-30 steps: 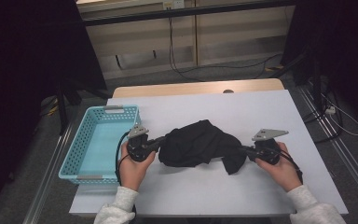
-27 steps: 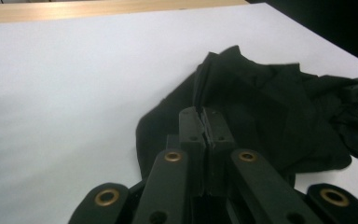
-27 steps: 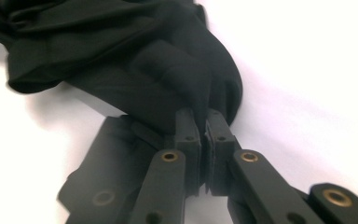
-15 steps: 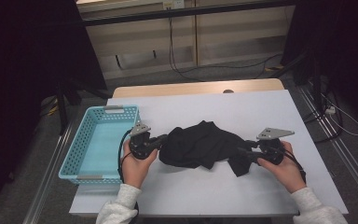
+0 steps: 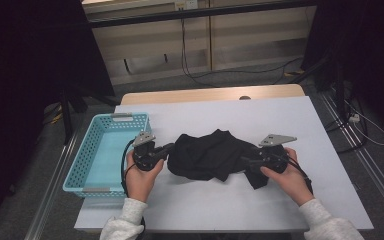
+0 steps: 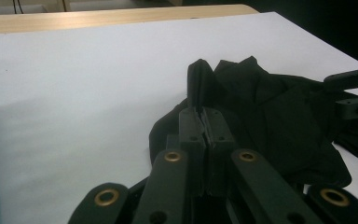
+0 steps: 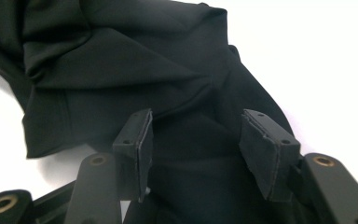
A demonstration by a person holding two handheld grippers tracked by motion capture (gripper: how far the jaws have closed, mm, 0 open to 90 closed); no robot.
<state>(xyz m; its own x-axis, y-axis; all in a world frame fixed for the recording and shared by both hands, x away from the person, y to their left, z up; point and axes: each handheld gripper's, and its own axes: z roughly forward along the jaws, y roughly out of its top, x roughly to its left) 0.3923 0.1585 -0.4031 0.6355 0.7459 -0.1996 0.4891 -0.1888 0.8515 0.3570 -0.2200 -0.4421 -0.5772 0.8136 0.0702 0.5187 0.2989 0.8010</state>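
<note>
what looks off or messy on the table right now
Only the black cloth: it lies crumpled in a heap on the white table instead of flat or folded. The left claw pinches one fold; the right claw, just opened, hangs over it. The blue basket sits straight.
</note>
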